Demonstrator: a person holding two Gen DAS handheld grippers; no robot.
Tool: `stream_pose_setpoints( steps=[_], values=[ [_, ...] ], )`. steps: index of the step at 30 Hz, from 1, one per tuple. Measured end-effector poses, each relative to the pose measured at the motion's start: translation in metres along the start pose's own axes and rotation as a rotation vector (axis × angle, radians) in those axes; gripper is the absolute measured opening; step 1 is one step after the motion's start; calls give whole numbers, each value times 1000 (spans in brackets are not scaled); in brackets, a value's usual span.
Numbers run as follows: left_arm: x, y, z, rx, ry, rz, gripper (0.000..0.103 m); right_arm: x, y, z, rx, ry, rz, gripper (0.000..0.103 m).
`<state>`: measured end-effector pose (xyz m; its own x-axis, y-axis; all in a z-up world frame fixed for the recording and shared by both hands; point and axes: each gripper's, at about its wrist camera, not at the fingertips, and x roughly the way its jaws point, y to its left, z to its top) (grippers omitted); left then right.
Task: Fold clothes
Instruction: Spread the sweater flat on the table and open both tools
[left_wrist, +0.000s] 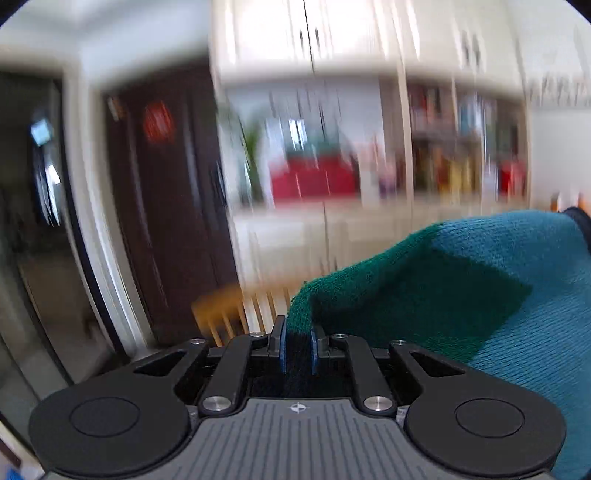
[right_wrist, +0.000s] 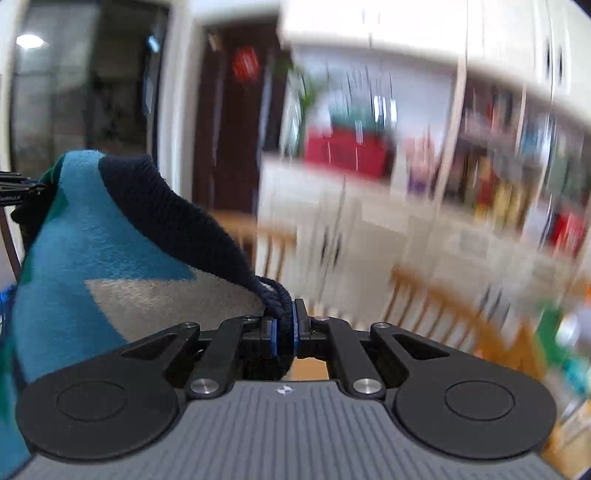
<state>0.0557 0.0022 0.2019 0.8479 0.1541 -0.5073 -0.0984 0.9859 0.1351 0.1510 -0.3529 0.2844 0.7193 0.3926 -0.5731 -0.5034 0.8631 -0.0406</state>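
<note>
nearest us, our left gripper (left_wrist: 297, 341) has its jaws clenched on a dark green corner of the sweater (left_wrist: 480, 295), and our right gripper (right_wrist: 282, 328) has its jaws clenched on the navy ribbed edge of that knit. the sweater hangs in the air between the two, teal, green and grey panels sagging toward the middle, off any tabletop that we can see. in the right view the other gripper shows as a dark shape at the far left edge, touching the cloth.

we judge the step to be a lift and spread before a fold. to do it well we should keep both pinches firm, draw the hands apart until the top edge runs taut and level, and let the body drop straight without twist.

beyond the cloth stand wooden chairs (right_wrist: 424, 295), near our right side, so we should swing clear of their backs. farther off are white cabinets (left_wrist: 314, 33), shelves (left_wrist: 461, 162) and a dark door (left_wrist: 166, 184), all blurred. the room ahead looks open; what lies below is out of view.
</note>
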Motion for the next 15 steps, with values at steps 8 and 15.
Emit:
stream_pose_setpoints(
  steps=[8, 15],
  values=[
    [234, -30, -90, -8, 395, 25, 13, 233, -43, -84, 306, 341, -114, 7],
    [335, -47, -65, 47, 366, 17, 13, 329, -78, -68, 348, 382, -220, 7]
  ],
)
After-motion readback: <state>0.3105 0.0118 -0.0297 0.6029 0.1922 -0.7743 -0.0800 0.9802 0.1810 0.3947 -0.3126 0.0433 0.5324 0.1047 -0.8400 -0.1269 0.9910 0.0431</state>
